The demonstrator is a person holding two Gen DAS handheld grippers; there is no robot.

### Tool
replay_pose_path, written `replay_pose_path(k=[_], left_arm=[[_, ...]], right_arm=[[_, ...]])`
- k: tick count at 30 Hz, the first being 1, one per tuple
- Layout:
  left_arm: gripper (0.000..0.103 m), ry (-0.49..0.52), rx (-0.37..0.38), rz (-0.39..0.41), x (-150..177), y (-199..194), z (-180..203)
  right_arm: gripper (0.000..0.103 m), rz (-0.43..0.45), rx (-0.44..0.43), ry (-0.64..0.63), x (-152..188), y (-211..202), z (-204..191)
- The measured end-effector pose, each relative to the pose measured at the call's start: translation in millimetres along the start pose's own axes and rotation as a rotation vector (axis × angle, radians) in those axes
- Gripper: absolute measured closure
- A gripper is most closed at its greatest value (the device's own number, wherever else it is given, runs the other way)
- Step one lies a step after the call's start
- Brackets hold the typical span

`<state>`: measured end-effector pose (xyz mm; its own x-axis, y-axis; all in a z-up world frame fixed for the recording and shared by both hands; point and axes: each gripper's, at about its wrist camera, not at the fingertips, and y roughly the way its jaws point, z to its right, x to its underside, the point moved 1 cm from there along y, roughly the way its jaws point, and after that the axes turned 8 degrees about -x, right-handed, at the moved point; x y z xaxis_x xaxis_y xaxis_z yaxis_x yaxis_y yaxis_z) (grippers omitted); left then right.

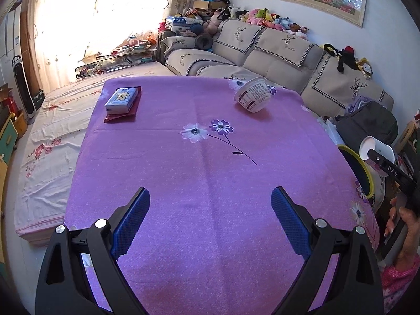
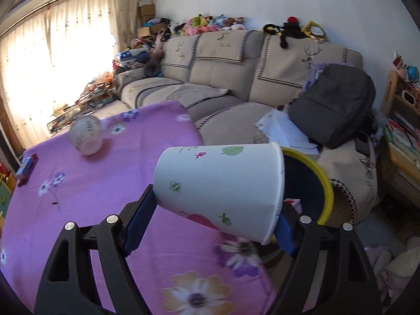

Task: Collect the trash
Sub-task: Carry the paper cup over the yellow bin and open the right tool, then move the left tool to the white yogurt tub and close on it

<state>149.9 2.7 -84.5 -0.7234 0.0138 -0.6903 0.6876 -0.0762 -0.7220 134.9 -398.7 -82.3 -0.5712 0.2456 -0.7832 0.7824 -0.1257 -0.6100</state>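
Observation:
My right gripper [image 2: 210, 218] is shut on a white paper cup [image 2: 220, 186] with leaf prints, held on its side over the table's right edge, its mouth toward a yellow-rimmed bin [image 2: 315, 183]. The cup [image 1: 375, 149], the right gripper [image 1: 393, 170] and the bin [image 1: 362, 173] also show at the right of the left wrist view. My left gripper [image 1: 210, 210] is open and empty above the purple flowered tablecloth [image 1: 210, 170]. A white printed tub [image 1: 253, 94] lies tipped at the far right of the table; it also shows in the right wrist view [image 2: 86, 136].
A small blue box [image 1: 122, 99] on a red sleeve lies at the far left of the table. A beige sofa [image 2: 236, 84] with a dark backpack [image 2: 336, 105] and papers [image 2: 286, 131] stands behind. A bed [image 1: 52, 141] lies left.

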Motion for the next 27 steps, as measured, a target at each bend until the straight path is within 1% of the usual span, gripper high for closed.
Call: replay_pose_path(k=[2, 5, 10, 16, 18, 19, 25, 27], left_arm=[[0.011, 0.008, 0.003, -0.007, -2.8, 4.9, 9.1], [0.011, 0.018, -0.002, -0.011, -9.2, 12.5, 25.3], [0.011, 0.040, -0.003, -0.023, -18.1, 24.4, 51.2], [0.011, 0.080, -0.005, -0.035, -29.6, 41.5, 83.2], [0.011, 0.086, -0.004, -0.041, -33.5, 47.6, 91.5], [0.011, 0.088, -0.004, -0.043, -36.0, 51.0, 95.8], [0.011, 0.089, -0.006, -0.040, -55.1, 70.9, 119.2], [0.011, 0.078, -0.019, -0.040, -63.0, 81.7, 126.6]], right_arm=[[0.028, -0.011, 0.049, 0.030, -2.4, 8.8, 36.1], [0.028, -0.044, 0.087, 0.059, -3.4, 28.0, 77.6], [0.028, -0.096, 0.115, 0.081, -4.7, 71.0, 110.1], [0.027, -0.131, 0.131, 0.093, -4.3, 103.4, 130.3], [0.023, -0.143, 0.135, 0.093, -5.5, 112.3, 136.2], [0.017, -0.148, 0.141, 0.093, -4.6, 113.6, 135.0], [0.017, -0.122, 0.130, 0.078, -6.6, 112.9, 138.5], [0.016, -0.118, 0.127, 0.069, -7.8, 111.2, 136.5]])
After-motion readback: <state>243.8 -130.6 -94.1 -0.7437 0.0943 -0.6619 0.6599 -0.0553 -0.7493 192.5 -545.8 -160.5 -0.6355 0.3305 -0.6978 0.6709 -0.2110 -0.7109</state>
